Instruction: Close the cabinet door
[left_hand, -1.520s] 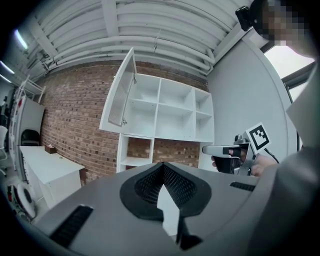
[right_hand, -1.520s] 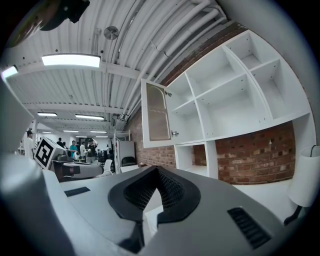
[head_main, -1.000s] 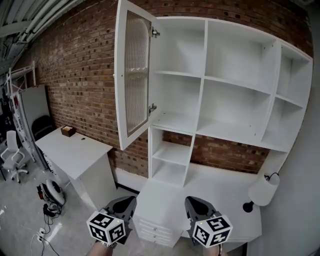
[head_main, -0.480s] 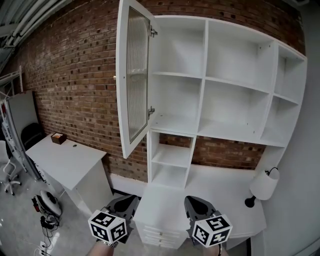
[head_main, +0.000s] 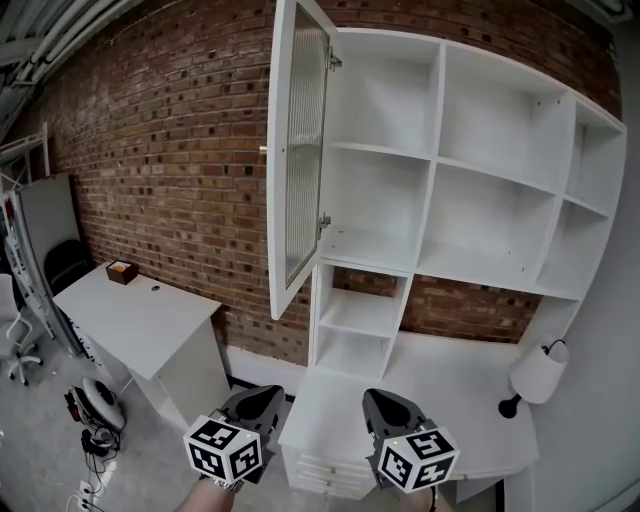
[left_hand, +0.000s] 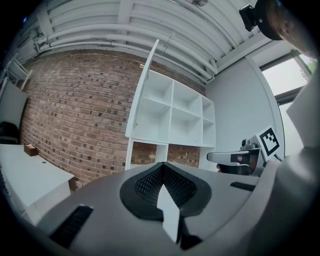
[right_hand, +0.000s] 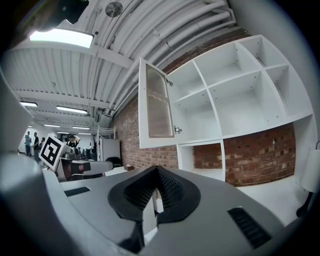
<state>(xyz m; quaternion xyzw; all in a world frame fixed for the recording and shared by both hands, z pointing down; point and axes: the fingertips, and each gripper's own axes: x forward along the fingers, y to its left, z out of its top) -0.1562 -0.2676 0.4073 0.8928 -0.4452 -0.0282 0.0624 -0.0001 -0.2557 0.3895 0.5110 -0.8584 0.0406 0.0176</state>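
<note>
Step in hand looks like the approach: nothing is in contact with the door yet. The cabinet door (head_main: 296, 165), white frame with a ribbed glass panel, stands wide open. It is hinged on the left edge of the top-left compartment of the white shelf unit (head_main: 433, 170) and swings out toward the person, nearly edge-on in the head view. A small knob (head_main: 263, 150) sits on its free edge. The compartments are bare.

The left gripper (head_main: 262, 398) and right gripper (head_main: 381, 402) are both low at the bottom of the head view. They point level at the unit, over the front edge of the white desk (head_main: 455, 380), well apart from the door. Each gripper's own view shows its jaws pressed together with nothing between them.

The next move probably calls for lifting one gripper, likely the left, up to the door's outer face near the knob edge. It would then push the door round on its hinges until it sits flush over the compartment. Closed jaws should do for pushing, so no grasp seems needed.
</note>
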